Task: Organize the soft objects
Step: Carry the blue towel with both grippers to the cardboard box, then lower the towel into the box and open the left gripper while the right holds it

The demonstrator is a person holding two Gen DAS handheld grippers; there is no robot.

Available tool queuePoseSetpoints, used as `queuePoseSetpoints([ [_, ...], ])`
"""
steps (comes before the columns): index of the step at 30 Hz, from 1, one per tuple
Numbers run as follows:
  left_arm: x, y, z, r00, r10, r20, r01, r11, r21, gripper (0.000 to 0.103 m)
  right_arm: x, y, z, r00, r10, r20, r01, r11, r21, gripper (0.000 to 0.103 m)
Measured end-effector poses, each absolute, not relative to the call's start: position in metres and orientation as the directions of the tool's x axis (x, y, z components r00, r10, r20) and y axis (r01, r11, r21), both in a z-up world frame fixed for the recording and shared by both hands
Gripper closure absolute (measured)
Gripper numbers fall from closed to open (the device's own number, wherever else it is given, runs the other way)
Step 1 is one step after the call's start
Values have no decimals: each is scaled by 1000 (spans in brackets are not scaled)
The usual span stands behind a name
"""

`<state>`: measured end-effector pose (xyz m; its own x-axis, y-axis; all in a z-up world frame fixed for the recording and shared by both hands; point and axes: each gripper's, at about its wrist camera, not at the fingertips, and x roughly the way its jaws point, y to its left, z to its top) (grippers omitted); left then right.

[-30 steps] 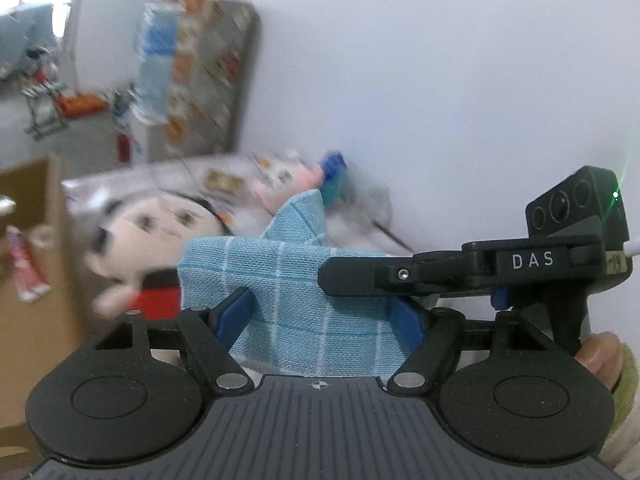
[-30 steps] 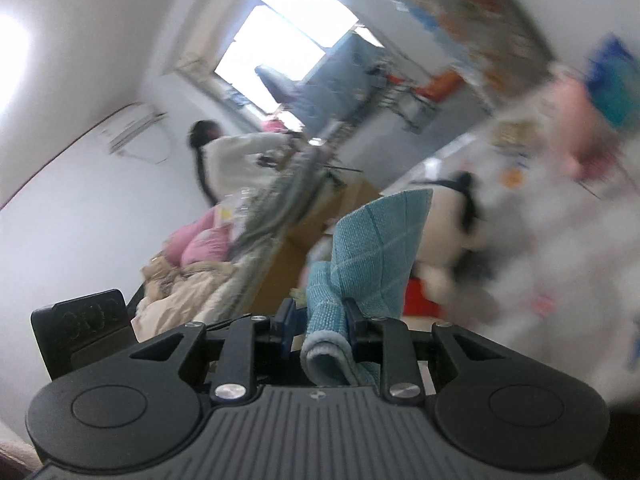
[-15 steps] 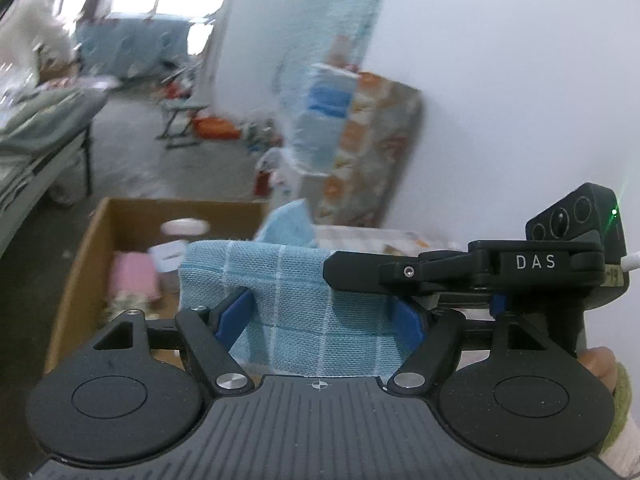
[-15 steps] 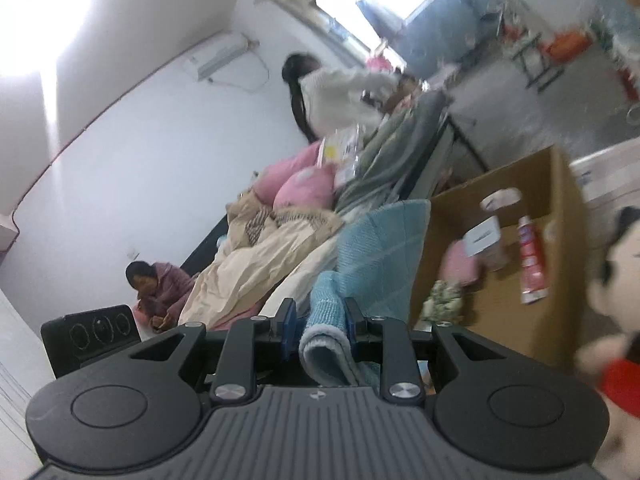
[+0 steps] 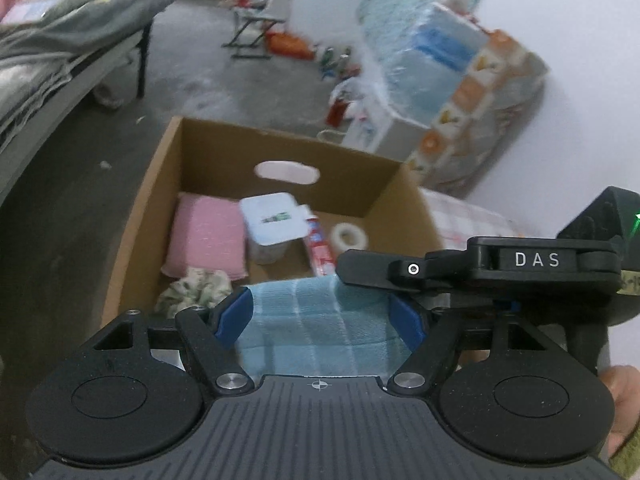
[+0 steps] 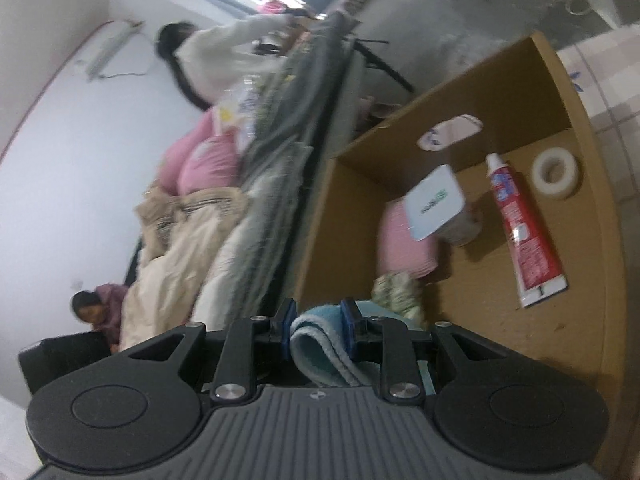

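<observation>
A folded light-blue checked towel (image 5: 320, 332) is stretched between the blue pads of my left gripper (image 5: 320, 316), which is shut on it. My right gripper (image 6: 318, 320) is shut on the towel's rolled edge (image 6: 320, 344); one of its fingers (image 5: 400, 270) reaches in from the right in the left wrist view. Just beyond and below the towel is an open cardboard box (image 5: 200, 152). It holds a pink pad (image 5: 208, 236), a white tub (image 5: 272, 224), a red toothpaste tube (image 5: 320, 244), a tape roll (image 5: 350, 236) and a floral cloth (image 5: 196, 296).
A bed with grey bedding (image 5: 60, 40) runs along the box's left side. Wrapped packs (image 5: 460, 80) lean on the wall behind, with a folding chair (image 5: 256, 28) farther back. A checked tablecloth (image 5: 472, 216) lies right of the box. One person stands (image 6: 224, 56), another sits (image 6: 96, 308).
Both views have swung away from the plush doll and wall to look down into the cardboard box. The towel has travelled with both grippers, still gripped the same way.
</observation>
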<state>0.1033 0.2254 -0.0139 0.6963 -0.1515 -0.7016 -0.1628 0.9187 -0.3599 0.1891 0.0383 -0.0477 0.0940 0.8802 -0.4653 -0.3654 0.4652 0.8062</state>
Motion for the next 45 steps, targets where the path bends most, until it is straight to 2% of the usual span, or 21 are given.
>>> queuePoseSetpoints([
  [6,100,238,-22,698,-135,-703,-196,909,-369,28,199,48,-56,102,810,-577,-436,558,707,37],
  [9,94,245,-19,715,-97,-692,-215,912,-350,28,191,53,-48,140,745,-652,-562,602,568,37],
  [15,79,253,-9,748,-64,-660,-234,906,-354,28,167,73,-41,119,617,-778,-759,561,330,35],
  [20,71,249,-3,772,-66,-633,-218,907,-361,28,160,103,-45,143,520,-842,-843,510,172,30],
  [24,66,244,-2,780,-69,-622,-204,911,-357,28,166,129,-68,163,403,-901,-869,491,62,31],
  [25,65,244,-2,781,-69,-620,-204,911,-358,28,170,131,-72,164,386,-908,-872,488,50,33],
  [26,65,245,-1,782,-68,-619,-205,910,-359,28,171,135,-78,162,365,-917,-875,484,37,41],
  [27,64,245,-2,783,-68,-618,-205,910,-361,28,172,136,-83,165,340,-926,-876,481,21,55],
  [28,64,246,-2,784,-69,-617,-205,909,-362,28,173,139,-89,169,319,-932,-878,479,5,60],
  [30,63,246,-2,785,-68,-615,-205,909,-363,28,171,140,-96,193,285,-939,-881,472,-38,94],
  [33,61,247,-1,790,-65,-610,-206,908,-364,28,161,132,-86,210,310,-927,-897,438,-57,98],
  [37,58,250,-1,797,-70,-600,-203,904,-376,28,125,119,-60,227,329,-916,-945,302,-126,98],
  [45,52,250,0,808,-80,-583,-197,897,-396,28,54,116,-75,139,181,-974,-990,20,-137,97],
])
